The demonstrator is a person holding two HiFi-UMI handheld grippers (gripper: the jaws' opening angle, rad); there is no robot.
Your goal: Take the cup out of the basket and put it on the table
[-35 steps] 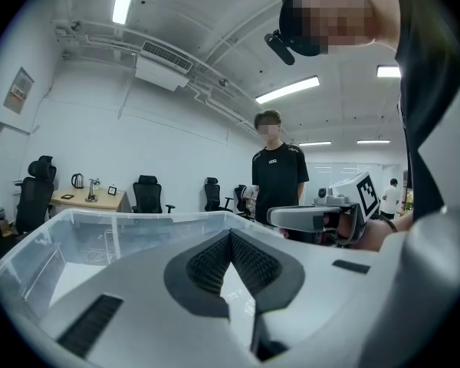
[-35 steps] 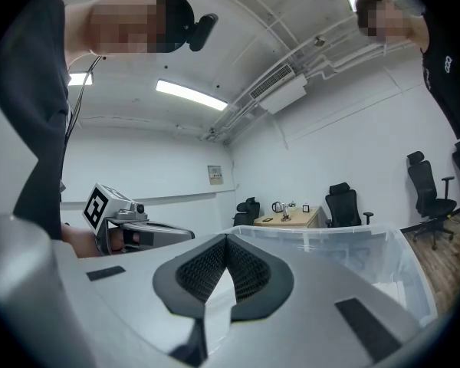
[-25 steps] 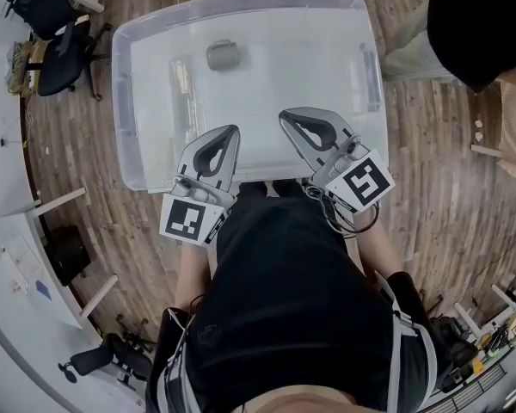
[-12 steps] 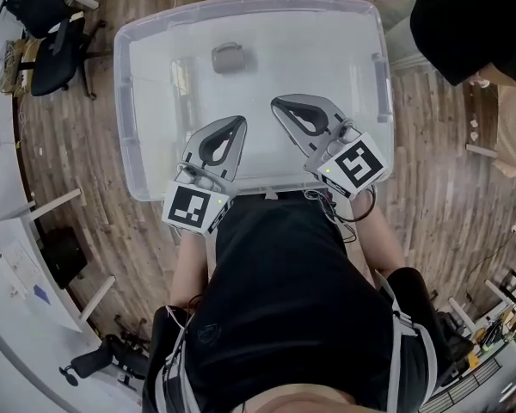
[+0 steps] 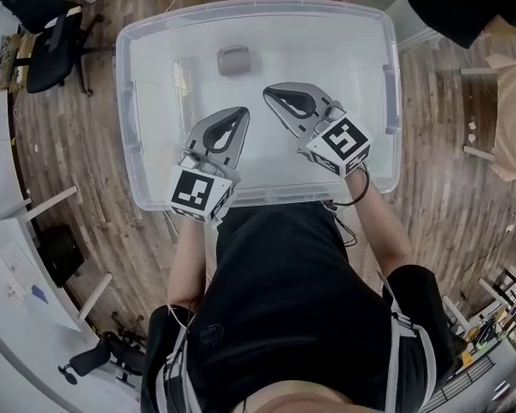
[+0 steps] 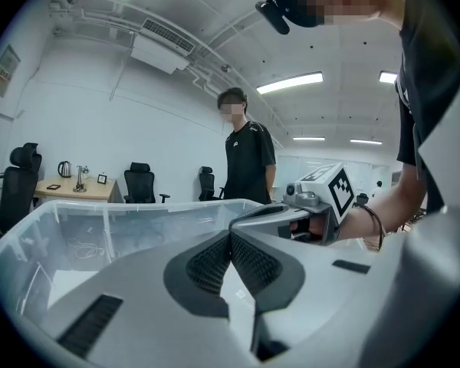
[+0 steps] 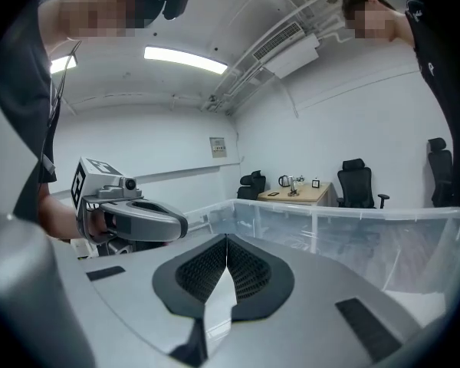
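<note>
Grey jaws on the left gripper (image 5: 238, 115) and right gripper (image 5: 270, 95) are both pressed together, pinching nothing, side by side over the clear plastic basket (image 5: 127, 110). The greyish cup (image 5: 234, 59) sits inside near the basket's far wall, apart from both.

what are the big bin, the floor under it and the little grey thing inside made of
Bin: probably clear plastic with a slightly milky sheen, judging by its see-through walls and rounded, moulded rim.
Floor: wood or wood-look planks, brown, with visible grain and staggered joints.
Grey thing: matt grey with no shine. It could be plastic or ceramic, but it is too small to tell.
</note>
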